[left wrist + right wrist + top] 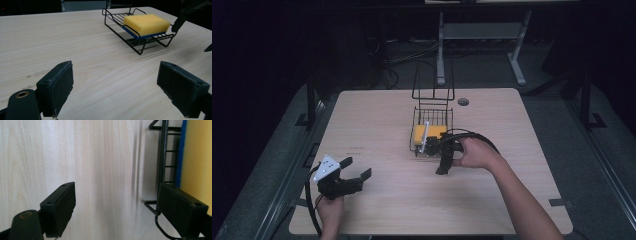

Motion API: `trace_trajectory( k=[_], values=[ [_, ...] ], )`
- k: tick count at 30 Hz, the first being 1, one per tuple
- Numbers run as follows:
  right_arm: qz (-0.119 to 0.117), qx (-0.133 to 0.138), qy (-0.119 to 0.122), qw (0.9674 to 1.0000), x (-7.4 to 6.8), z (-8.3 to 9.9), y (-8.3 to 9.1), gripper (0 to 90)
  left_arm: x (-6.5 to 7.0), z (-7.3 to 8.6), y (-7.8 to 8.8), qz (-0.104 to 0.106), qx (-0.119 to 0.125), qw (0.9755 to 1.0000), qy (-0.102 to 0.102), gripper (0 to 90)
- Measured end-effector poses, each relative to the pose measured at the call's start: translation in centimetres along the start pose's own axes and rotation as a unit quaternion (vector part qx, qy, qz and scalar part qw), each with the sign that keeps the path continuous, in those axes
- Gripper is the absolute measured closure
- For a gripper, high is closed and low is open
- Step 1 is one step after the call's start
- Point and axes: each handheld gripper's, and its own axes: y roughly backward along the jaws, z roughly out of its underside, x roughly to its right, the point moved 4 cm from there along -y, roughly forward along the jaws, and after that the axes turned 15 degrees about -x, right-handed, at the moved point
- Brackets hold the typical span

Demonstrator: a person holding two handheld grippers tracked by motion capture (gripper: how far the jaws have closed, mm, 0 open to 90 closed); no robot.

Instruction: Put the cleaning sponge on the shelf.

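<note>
text: none legible | labels: none | brands: none | numbers: none | signs: none | faint dark marks on worktop (362, 150), too small to read as writing

My high view looks forward and down from above the near edge, taking in the whole table (377, 120) from some distance. My left gripper view sits low over the tabletop, facing across it between its own spread jaws toward the wire basket (130, 37) and the yellow sponge (146, 23), which stand a little way off. My right gripper view looks almost straight down, very near the basket's rim. All three views share the basket, the sponge and the wood around them.
</note>
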Motion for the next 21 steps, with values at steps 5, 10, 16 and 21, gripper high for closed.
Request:
trace_trajectory(
  k=[5, 10, 16, 21],
  values=[
    [-0.004, -0.003, -0.004, 1.0000, -0.3, 0.3, -0.6, 15.2, 0.0, 0.0, -0.1, 0.001, -0.001, 1.0000, -0.002, 13.0],
    [-0.005, -0.001, -0.005, 1.0000, -0.5, 0.6, -0.9, 15.2, 0.0, 0.0, -0.1, 0.000, -0.002, 1.0000, -0.003, 13.0],
    [-0.006, -0.004, -0.009, 0.9999, -0.9, 0.9, -1.3, 15.4, 0.0, 0.1, 0.0, -0.001, -0.003, 1.0000, -0.002, 12.9],
    [-0.008, -0.006, -0.009, 0.9999, -1.3, 1.1, -1.5, 15.4, 0.0, 0.0, -0.1, -0.001, -0.002, 1.0000, -0.003, 13.0]
  ],
)
